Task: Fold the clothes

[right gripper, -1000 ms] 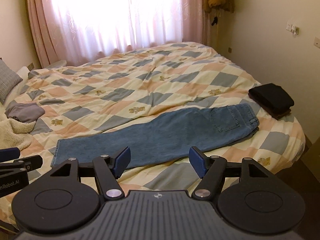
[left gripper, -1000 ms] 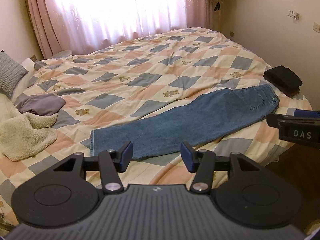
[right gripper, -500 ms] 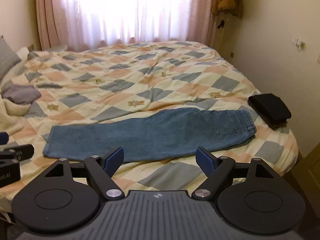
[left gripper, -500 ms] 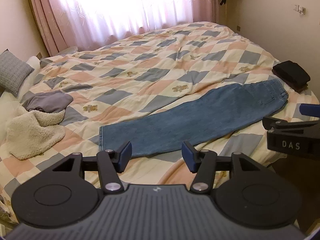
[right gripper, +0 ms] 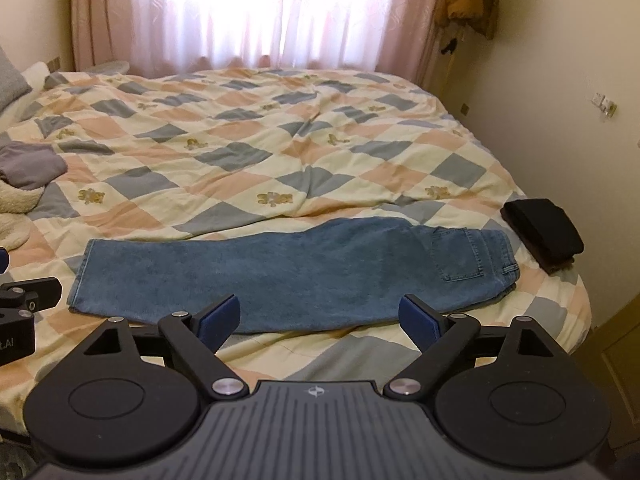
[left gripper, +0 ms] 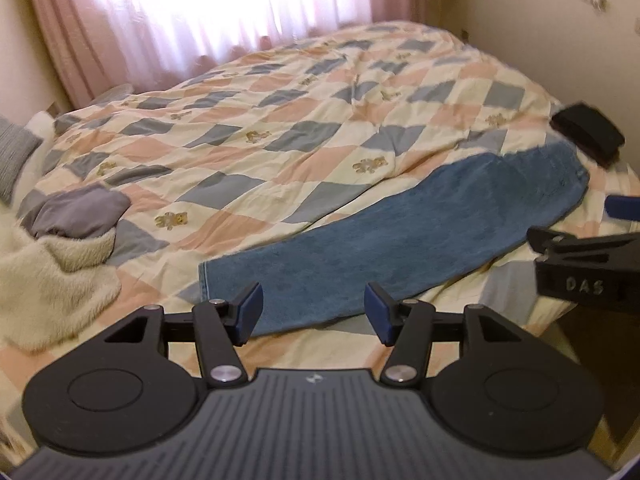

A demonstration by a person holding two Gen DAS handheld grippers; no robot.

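Note:
Blue jeans (right gripper: pixel 288 272) lie flat, folded lengthwise, along the near edge of the bed; hems to the left, waist with back pocket to the right. They also show in the left wrist view (left gripper: pixel 384 248). My left gripper (left gripper: pixel 314 314) is open and empty, held above the hem end. My right gripper (right gripper: pixel 320 320) is open wide and empty, in front of the jeans' middle. Neither touches the cloth. The right gripper's side shows at the right edge of the left wrist view (left gripper: pixel 588 268).
A checkered quilt (right gripper: pixel 280 152) covers the bed. A folded black garment (right gripper: pixel 544 236) sits at the right edge past the waistband. A grey garment (left gripper: pixel 76 212) and a cream fleece (left gripper: pixel 48 276) lie at the left. A curtained window is behind; a wall is on the right.
Both grippers have shifted, and the views have swung so the jeans lie more level and central. The right gripper's jaws have opened wider. The jeans have not moved.

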